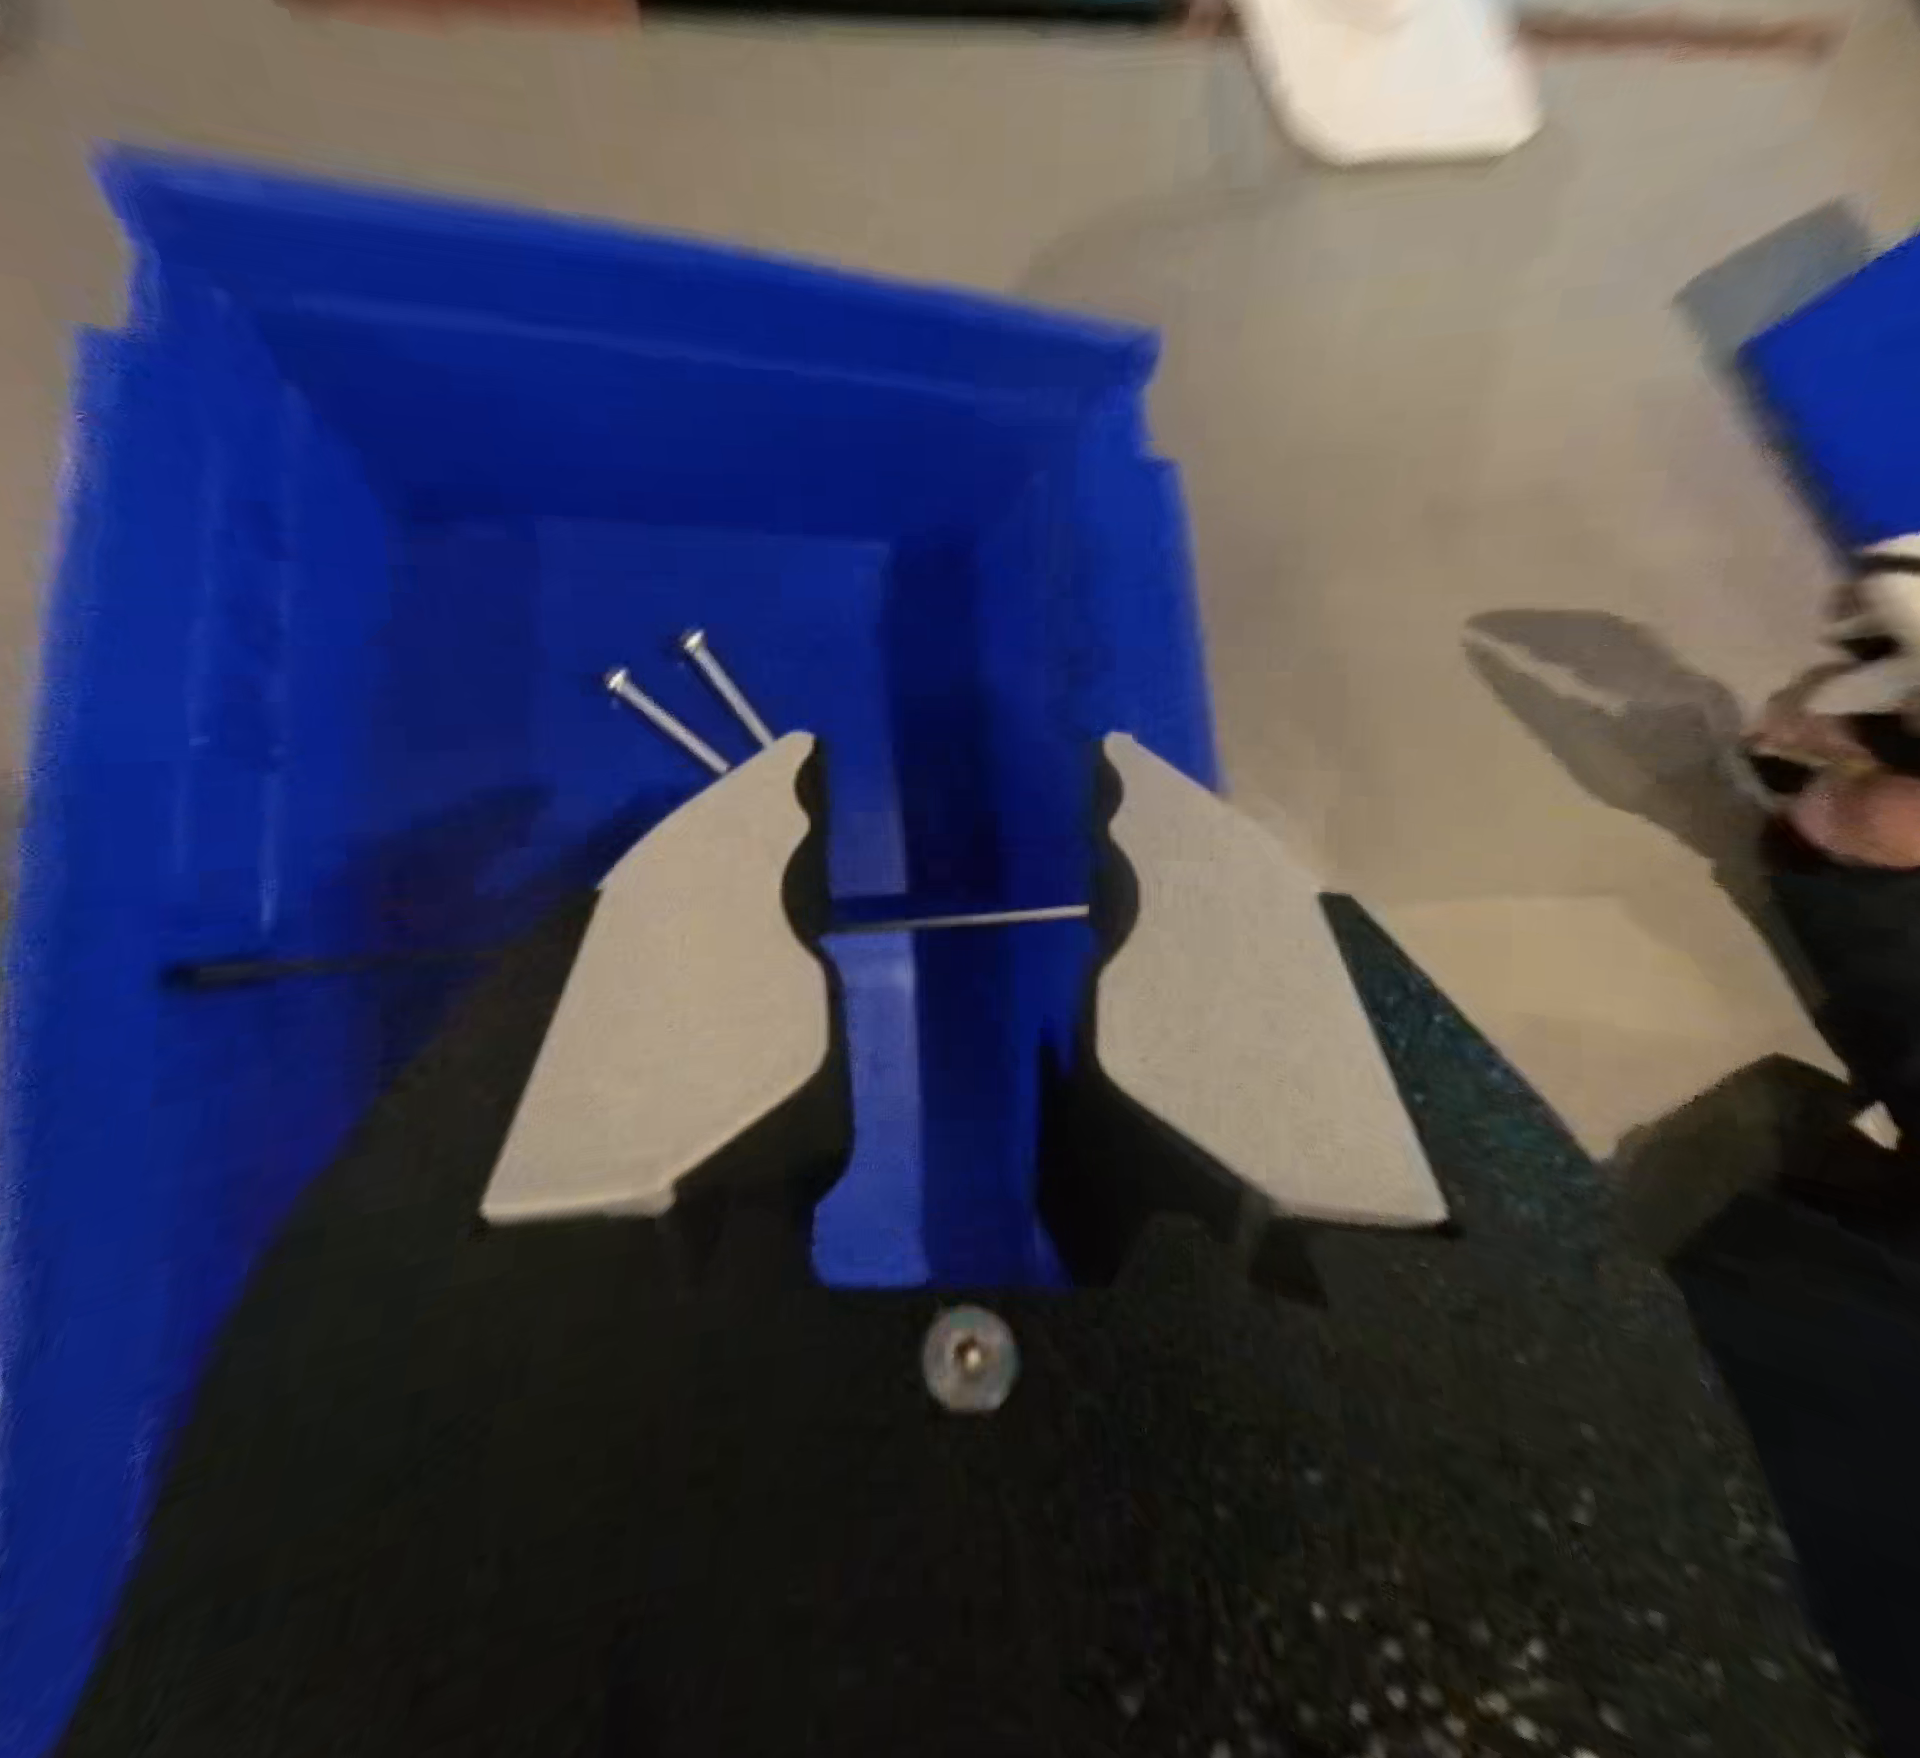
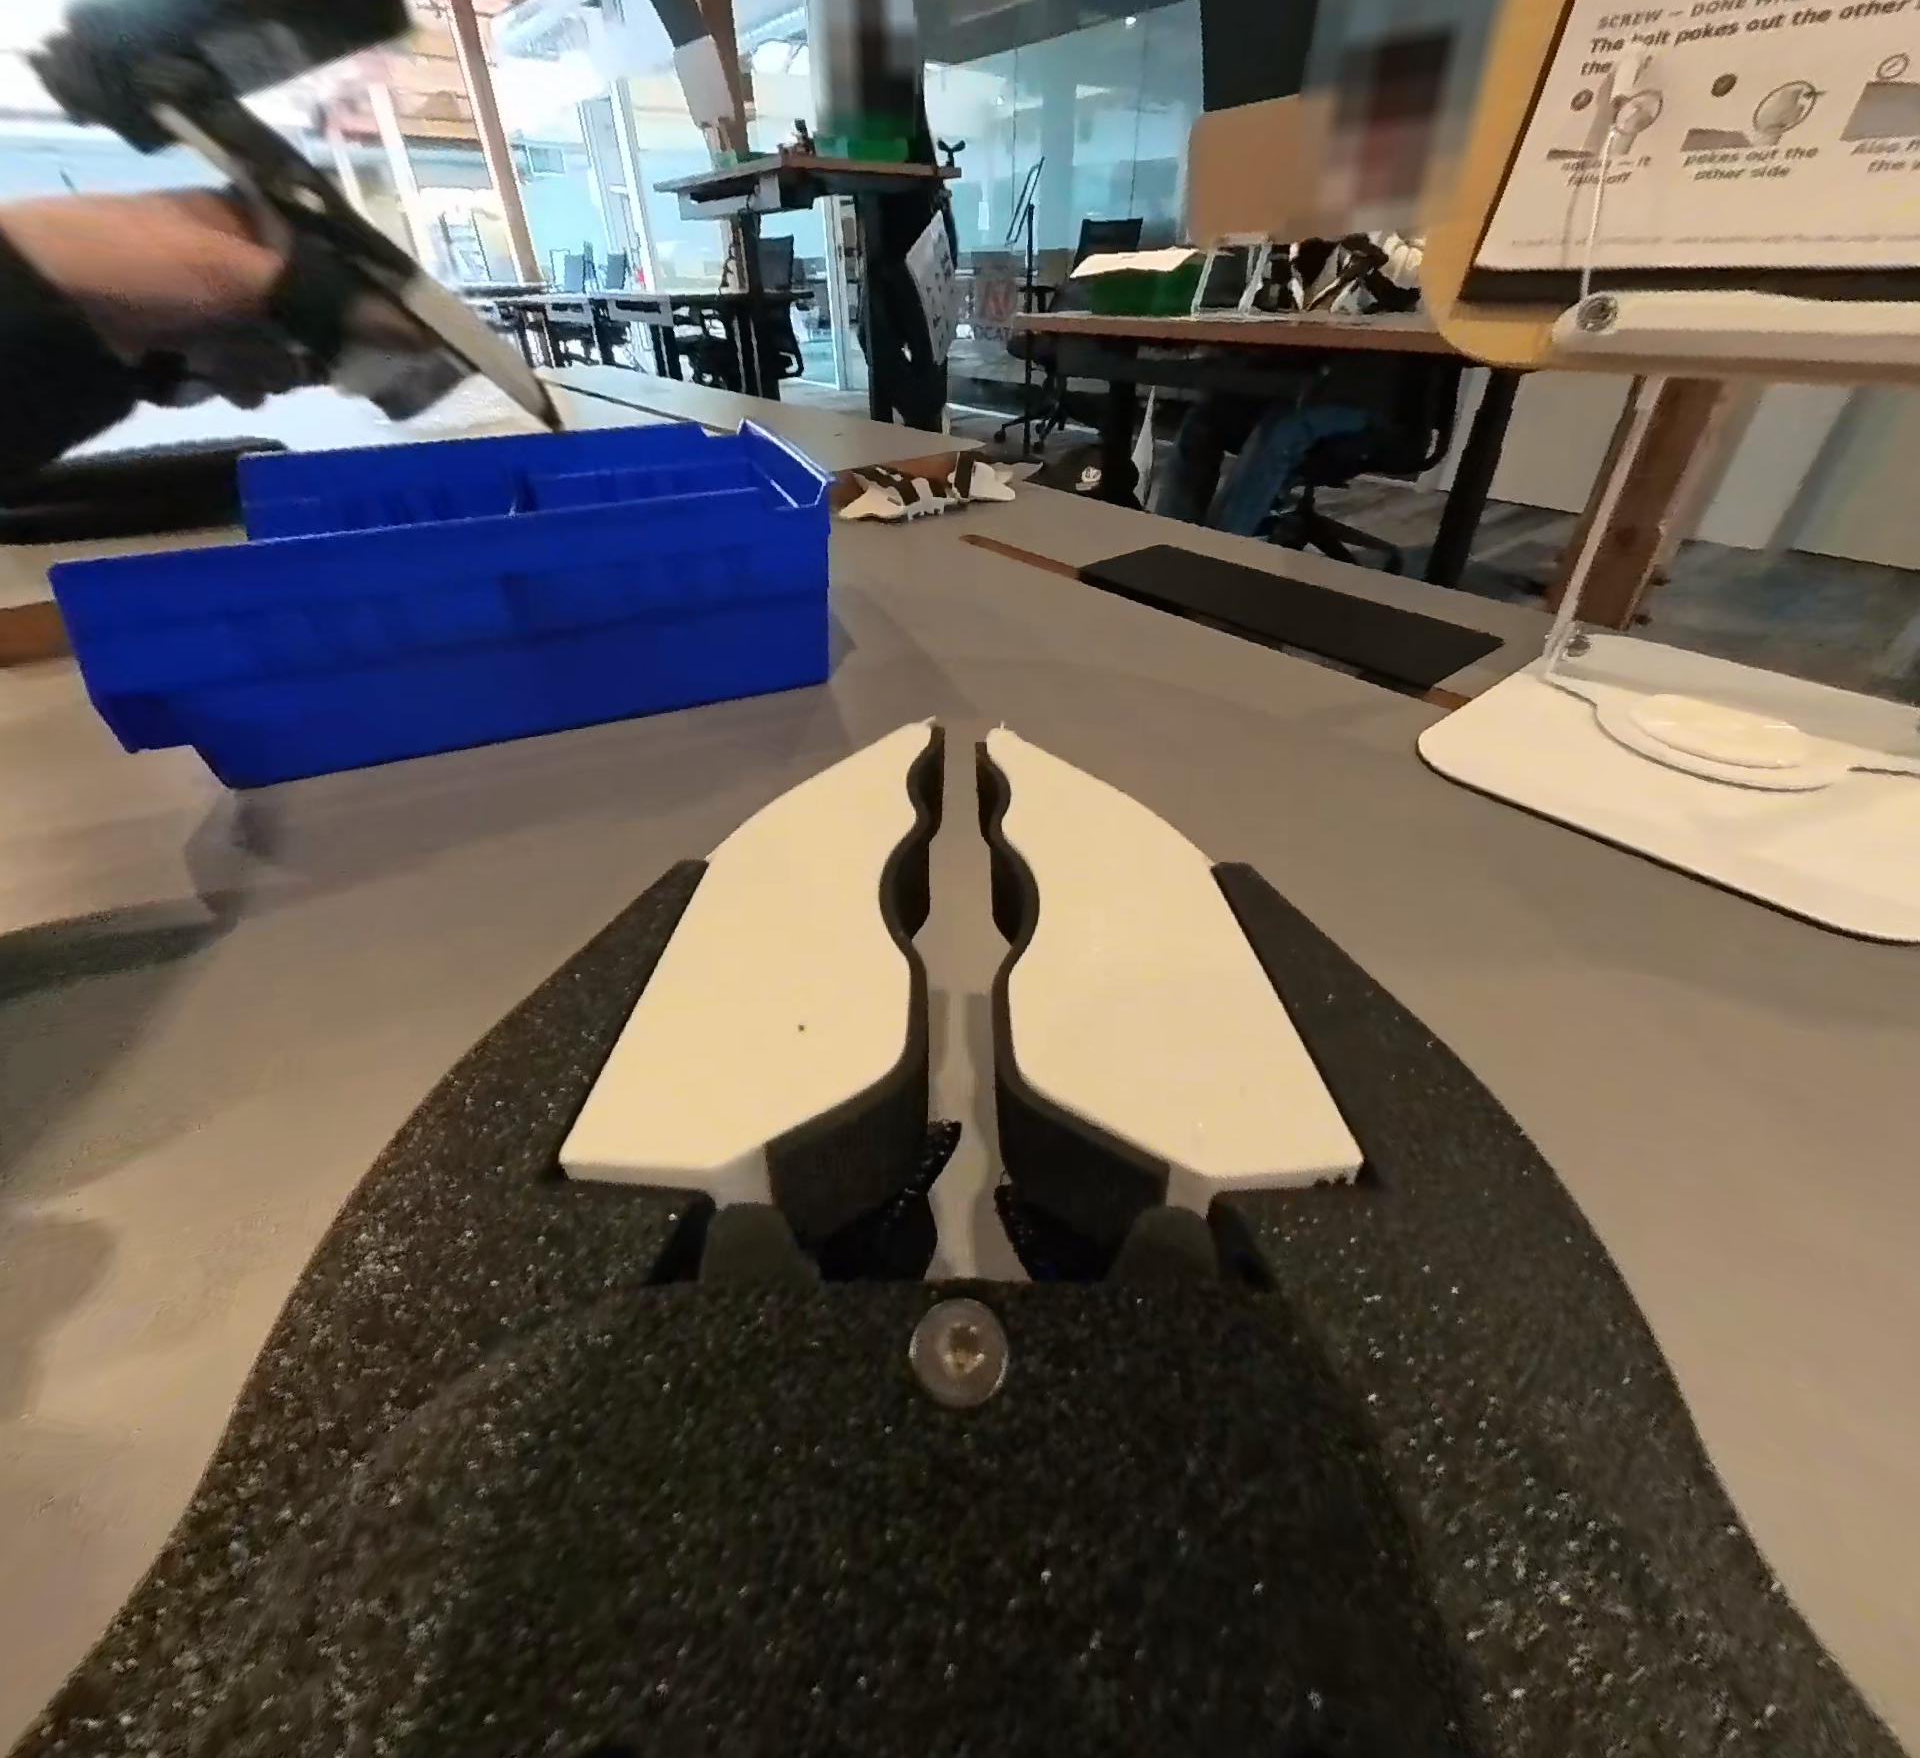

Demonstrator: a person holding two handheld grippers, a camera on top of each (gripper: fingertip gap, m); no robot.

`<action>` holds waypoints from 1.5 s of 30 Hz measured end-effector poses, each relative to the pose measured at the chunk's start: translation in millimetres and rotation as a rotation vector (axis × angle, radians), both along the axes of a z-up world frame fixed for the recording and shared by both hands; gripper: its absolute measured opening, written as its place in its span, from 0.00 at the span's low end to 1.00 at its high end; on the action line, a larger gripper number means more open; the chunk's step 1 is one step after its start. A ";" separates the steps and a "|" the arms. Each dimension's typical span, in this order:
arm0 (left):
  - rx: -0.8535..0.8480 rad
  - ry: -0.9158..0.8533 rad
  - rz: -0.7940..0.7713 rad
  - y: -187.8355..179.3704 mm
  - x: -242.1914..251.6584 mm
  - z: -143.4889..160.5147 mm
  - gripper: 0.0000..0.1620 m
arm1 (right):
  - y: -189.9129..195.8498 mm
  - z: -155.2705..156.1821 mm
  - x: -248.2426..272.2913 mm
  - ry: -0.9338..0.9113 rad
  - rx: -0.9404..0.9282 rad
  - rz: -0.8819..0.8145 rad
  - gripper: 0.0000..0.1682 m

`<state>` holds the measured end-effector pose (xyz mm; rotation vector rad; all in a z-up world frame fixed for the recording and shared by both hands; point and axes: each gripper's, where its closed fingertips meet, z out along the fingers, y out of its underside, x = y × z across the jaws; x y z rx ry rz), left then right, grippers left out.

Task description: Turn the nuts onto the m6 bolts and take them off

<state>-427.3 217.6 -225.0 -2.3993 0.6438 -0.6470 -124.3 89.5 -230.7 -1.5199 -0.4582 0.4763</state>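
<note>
My left gripper [image 1: 956,752] is open and hangs over a blue bin [image 1: 312,565]. Two thin silver bolts [image 1: 691,711] lie on the bin floor just beyond my left fingertip. A third bolt [image 1: 966,919] lies crosswise in the gap between my fingers; I cannot tell whether the pads touch it. I see no nuts. My right gripper [image 2: 961,732] is shut with only a narrow slit and nothing in it, low over the grey table [image 2: 1351,981]. It shows blurred at the right of the left wrist view [image 1: 1621,700]. The left gripper [image 2: 520,378] dips into the far bin.
Two blue bins [image 2: 468,628] stand side by side at the left. A white stand base [image 2: 1683,835] carries an instruction board [image 2: 1714,98] at the right. A black mat [image 2: 1288,612] lies behind. A second bin corner [image 1: 1849,399] shows at the right. The gap from one gripper's tips to the other's is roughly 35 cm.
</note>
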 end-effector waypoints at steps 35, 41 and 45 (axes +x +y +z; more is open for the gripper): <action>-0.010 0.432 -0.053 58.1 28.3 -3.9 0.00 | -19.8 27.6 -2.7 0.067 0.091 0.045 0.04; -0.175 0.526 -0.208 40.4 31.1 -58.0 0.02 | -19.5 28.3 -1.1 0.078 0.086 0.045 0.04; -0.260 0.510 -0.153 43.5 23.6 -89.4 0.12 | -19.3 27.3 -1.7 0.073 0.082 0.047 0.04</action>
